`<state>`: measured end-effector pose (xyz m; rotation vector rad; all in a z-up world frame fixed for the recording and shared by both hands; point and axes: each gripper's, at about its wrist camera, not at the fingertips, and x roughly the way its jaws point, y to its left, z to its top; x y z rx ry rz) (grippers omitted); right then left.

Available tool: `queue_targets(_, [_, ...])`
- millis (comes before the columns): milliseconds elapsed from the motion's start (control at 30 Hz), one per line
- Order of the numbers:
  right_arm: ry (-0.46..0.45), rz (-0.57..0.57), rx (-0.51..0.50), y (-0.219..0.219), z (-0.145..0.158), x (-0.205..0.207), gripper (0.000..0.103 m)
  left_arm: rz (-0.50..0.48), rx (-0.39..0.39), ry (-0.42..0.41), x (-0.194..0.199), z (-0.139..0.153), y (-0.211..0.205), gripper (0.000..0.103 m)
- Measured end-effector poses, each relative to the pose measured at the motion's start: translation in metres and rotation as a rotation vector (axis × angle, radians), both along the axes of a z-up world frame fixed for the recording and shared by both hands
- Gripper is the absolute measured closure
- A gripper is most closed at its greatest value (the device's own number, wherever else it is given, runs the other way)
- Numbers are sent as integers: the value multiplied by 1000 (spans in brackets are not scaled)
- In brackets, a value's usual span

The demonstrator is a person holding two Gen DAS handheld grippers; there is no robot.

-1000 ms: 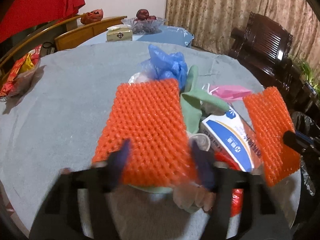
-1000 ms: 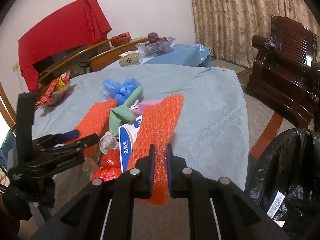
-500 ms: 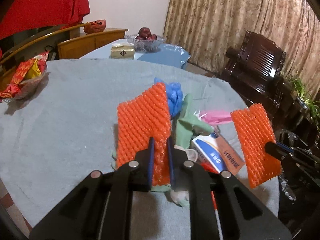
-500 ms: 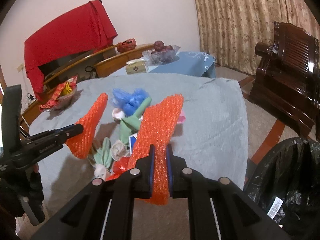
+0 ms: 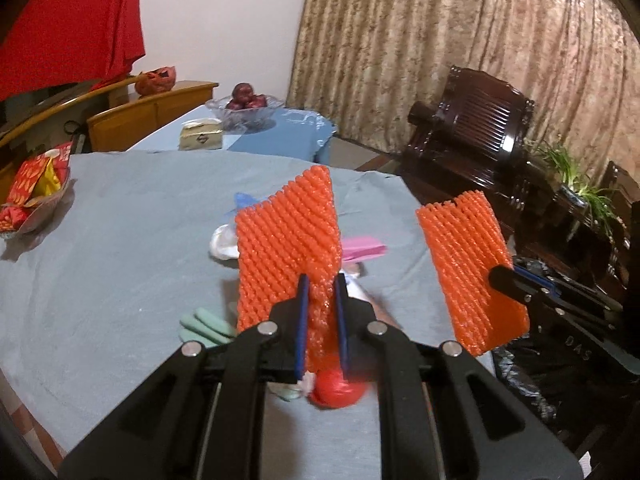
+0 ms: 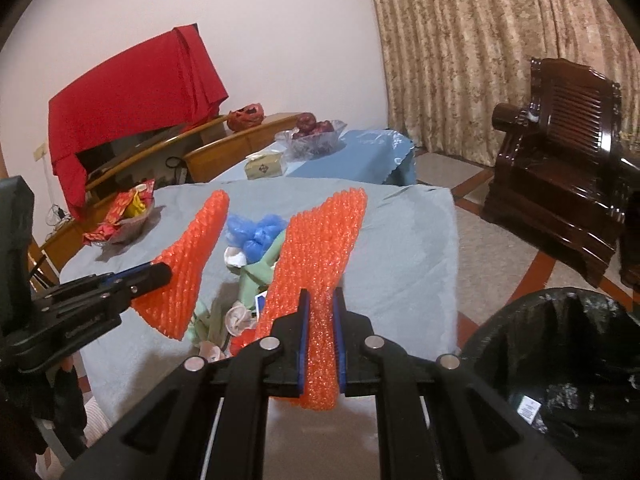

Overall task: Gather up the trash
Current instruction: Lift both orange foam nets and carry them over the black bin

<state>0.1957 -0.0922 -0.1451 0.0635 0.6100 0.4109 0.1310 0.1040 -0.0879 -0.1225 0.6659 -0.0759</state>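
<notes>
My left gripper (image 5: 320, 286) is shut on an orange foam net sleeve (image 5: 286, 240) and holds it above the table; it also shows in the right wrist view (image 6: 188, 268). My right gripper (image 6: 320, 300) is shut on a second orange foam net sleeve (image 6: 316, 248), seen in the left wrist view (image 5: 468, 272) off the table's right edge. A pile of trash lies on the grey tablecloth (image 6: 400, 248): blue plastic bag (image 6: 256, 232), green gloves (image 6: 256, 276), pink paper (image 5: 362, 248), red scrap (image 5: 336, 392). A black trash bag (image 6: 560, 360) stands open at lower right.
A snack bowl (image 5: 32, 196) sits at the table's left edge. Behind are a blue-clothed table (image 6: 360, 156) with a fruit bowl (image 6: 314, 132) and tissue box (image 6: 264, 164). A dark wooden armchair (image 6: 560, 152) stands right, by curtains.
My left gripper closed on the first foam sleeve and lifted it off the pile. Both sleeves have risen; the right one moved toward the table's right edge.
</notes>
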Motion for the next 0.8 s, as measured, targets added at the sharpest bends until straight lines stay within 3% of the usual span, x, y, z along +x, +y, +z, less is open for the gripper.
queue_targets(800, [-17,-207,-41,-104,20,-50,92,-248,-27,-26,-12,14,-122,92])
